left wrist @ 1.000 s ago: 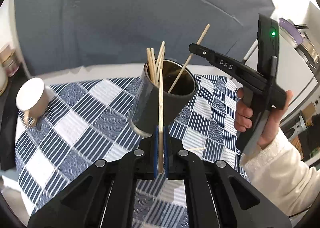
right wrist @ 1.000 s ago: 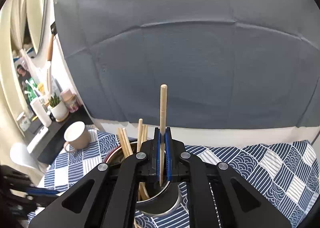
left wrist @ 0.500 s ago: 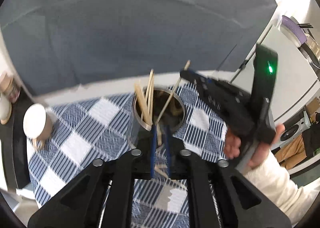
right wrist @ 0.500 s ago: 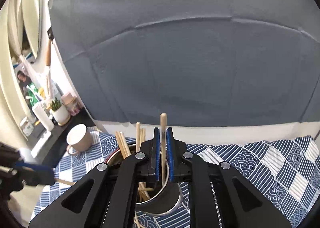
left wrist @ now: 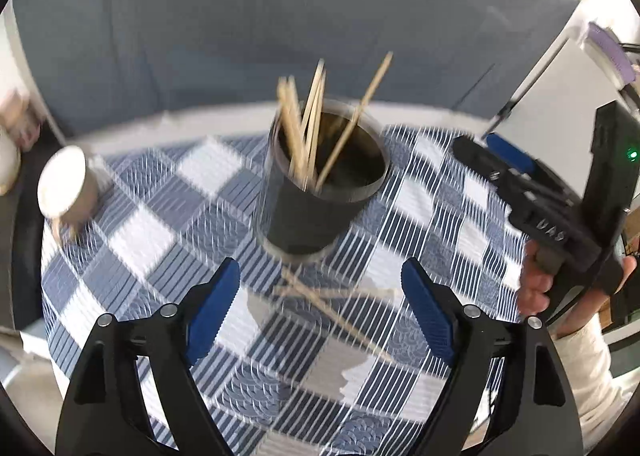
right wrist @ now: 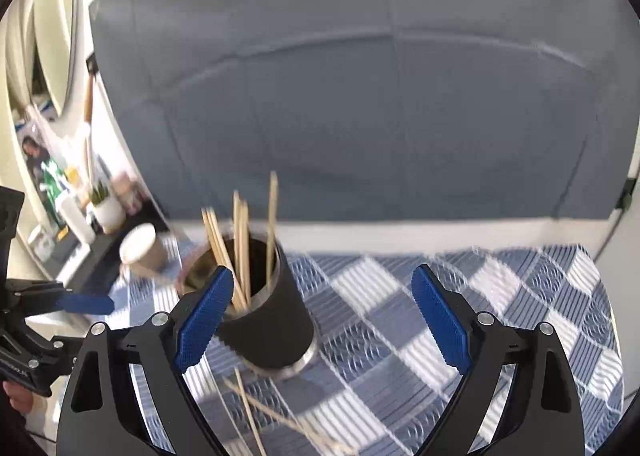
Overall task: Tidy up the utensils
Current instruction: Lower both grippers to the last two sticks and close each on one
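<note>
Dark cup stands on the checked tablecloth, chopsticks inside. Left gripper and right gripper just sprang open, nothing between the jaws. Only the left view shows the loose sticks clearly; the right adds a shelf plant.

Home living space, grey sofa back behind the bench, blue checked tablecloth, potted plant on side shelf, round mirror

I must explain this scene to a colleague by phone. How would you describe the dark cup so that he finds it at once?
Look at the blue checked tablecloth. Near its middle stands the dark cup, upright, with wooden chopsticks standing in it. The pale mug to the side holds none.
</note>
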Demonstrator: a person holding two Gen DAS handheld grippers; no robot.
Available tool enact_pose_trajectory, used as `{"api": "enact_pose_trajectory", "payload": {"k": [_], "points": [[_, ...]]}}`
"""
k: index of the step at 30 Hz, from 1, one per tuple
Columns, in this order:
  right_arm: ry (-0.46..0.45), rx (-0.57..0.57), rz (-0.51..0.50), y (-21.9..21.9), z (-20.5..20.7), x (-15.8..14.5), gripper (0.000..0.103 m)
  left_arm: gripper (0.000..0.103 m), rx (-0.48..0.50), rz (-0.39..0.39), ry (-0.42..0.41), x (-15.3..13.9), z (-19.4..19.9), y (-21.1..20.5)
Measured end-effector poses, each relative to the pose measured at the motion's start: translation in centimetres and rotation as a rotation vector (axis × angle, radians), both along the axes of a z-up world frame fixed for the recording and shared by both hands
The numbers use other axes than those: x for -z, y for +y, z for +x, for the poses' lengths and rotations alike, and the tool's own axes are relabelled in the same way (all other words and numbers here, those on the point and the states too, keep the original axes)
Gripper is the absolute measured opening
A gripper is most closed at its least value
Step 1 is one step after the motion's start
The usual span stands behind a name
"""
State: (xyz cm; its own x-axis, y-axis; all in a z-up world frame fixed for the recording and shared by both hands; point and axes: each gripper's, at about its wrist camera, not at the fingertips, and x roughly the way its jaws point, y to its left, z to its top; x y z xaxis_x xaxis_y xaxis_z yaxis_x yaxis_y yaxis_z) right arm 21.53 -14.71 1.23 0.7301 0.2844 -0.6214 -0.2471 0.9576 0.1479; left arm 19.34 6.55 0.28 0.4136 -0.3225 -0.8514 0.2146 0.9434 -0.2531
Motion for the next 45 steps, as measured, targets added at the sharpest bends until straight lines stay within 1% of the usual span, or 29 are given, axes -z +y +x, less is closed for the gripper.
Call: {"api": "enact_pose_trajectory", "payload": {"k": [4, 7, 8, 10, 12, 16, 20, 24, 28, 30, 32, 36, 39, 41, 42, 43, 44, 45], "points": [[0.090, -0.024, -0.043, -0.5, -1.5, 3.3, 0.086, 0.082, -0.042, 0.023, 0.092, 3.3, -1.1, 0.8], [0.175, -0.041, -0.065, -0.7, -2.3, 6.3, 0.086, 0.082, -0.069, 0.049, 0.143, 5.6, -1.8, 1.1], [0.209, -0.049, -0.083, -0.8, -2.6, 7.5, 0.086, 0.082, -0.074, 0.047, 0.162, 6.3, -1.9, 1.3], [0.244, -0.064, -0.107, -1.0, -3.1, 9.1, 0.086, 0.082, -0.082, 0.040, 0.208, 8.0, -2.5, 1.0], [0.280, -0.089, -0.133, -1.0, -3.2, 10.6, 0.086, 0.082, -0.085, 0.049, 0.232, 9.2, -3.0, 0.5], [0.310, -0.151, -0.174, -0.8, -2.5, 12.3, 0.086, 0.082, -0.095, 0.052, 0.275, 11.1, -3.6, -1.0], [0.326, -0.245, -0.215, 0.0, -1.3, 13.6, 0.086, 0.082, -0.119, 0.075, 0.285, 12.3, -3.8, -2.6], [0.325, -0.379, -0.268, 1.1, -0.5, 14.6, 0.085, 0.082, -0.146, 0.093, 0.303, 13.8, -3.9, -4.1], [0.321, -0.514, -0.296, 2.0, -0.1, 15.6, 0.085, 0.082, -0.195, 0.075, 0.334, 15.2, -3.8, -5.3], [0.307, -0.587, -0.326, 2.3, -0.1, 16.1, 0.085, 0.082, -0.217, 0.073, 0.343, 15.8, -3.8, -5.7], [0.318, -0.646, -0.350, 2.3, 0.0, 16.7, 0.079, 0.082, -0.236, 0.064, 0.346, 16.1, -3.7, -6.2], [0.298, -0.728, -0.413, 2.5, -0.2, 17.5, 0.074, 0.083, -0.259, 0.129, 0.315, 16.3, -3.6, -7.4], [0.293, -0.775, -0.405, 2.8, 0.0, 17.7, 0.071, 0.083, -0.288, 0.163, 0.309, 16.4, -3.2, -7.6], [0.282, -0.808, -0.405, 3.1, 0.1, 17.7, 0.069, 0.080, -0.303, 0.205, 0.305, 16.4, -3.0, -7.8], [0.278, -0.822, -0.407, 3.3, 0.1, 17.7, 0.067, 0.074, -0.306, 0.236, 0.300, 16.4, -3.0, -8.1], [0.282, -0.841, -0.405, 3.5, 0.2, 17.7, 0.060, 0.071, -0.309, 0.269, 0.294, 16.5, -2.8, -8.6], [0.291, -0.855, -0.400, 3.7, 0.2, 17.7, 0.055, 0.070, -0.312, 0.281, 0.288, 16.5, -2.8, -8.9], [0.291, -0.871, -0.402, 4.1, 0.1, 17.5, 0.045, 0.068, -0.318, 0.277, 0.286, 16.4, -2.8, -8.9]]}}
